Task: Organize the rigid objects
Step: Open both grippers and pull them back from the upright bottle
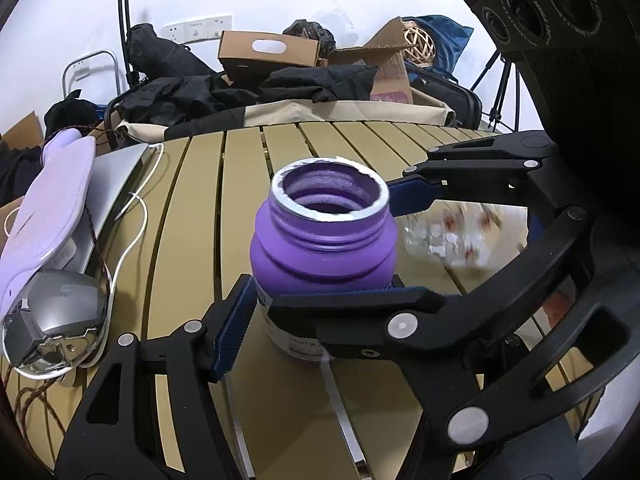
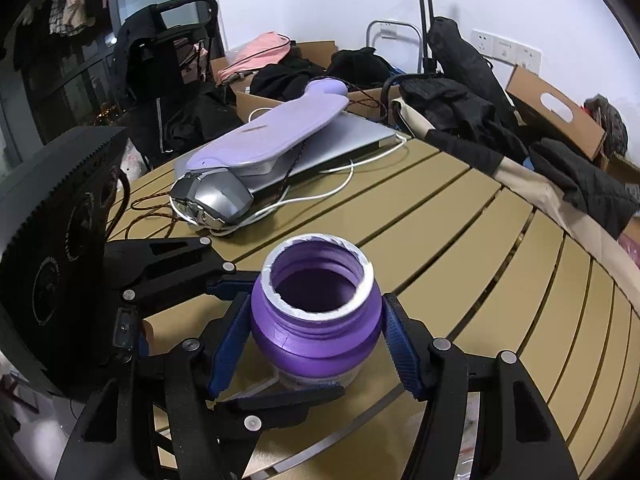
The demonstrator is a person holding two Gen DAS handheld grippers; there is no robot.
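Observation:
A purple open-mouthed jar (image 1: 324, 248) stands upright on the slatted tan table (image 1: 192, 216); it has no lid. It also shows in the right wrist view (image 2: 316, 320). My left gripper (image 1: 320, 300) has one blue pad against the jar's left side; its other finger is hidden behind the right gripper. My right gripper (image 2: 316, 344) straddles the jar, both blue pads (image 2: 400, 344) touching or nearly touching its sides. In the left wrist view the right gripper (image 1: 396, 240) reaches in from the right around the jar.
A lilac handheld device with a silver head (image 2: 224, 184) lies on a grey laptop (image 2: 344, 140) with white and brown cables at the table's far left. A blurred clear plastic item (image 1: 460, 236) lies beyond the jar. Boxes and black clothing crowd behind the table.

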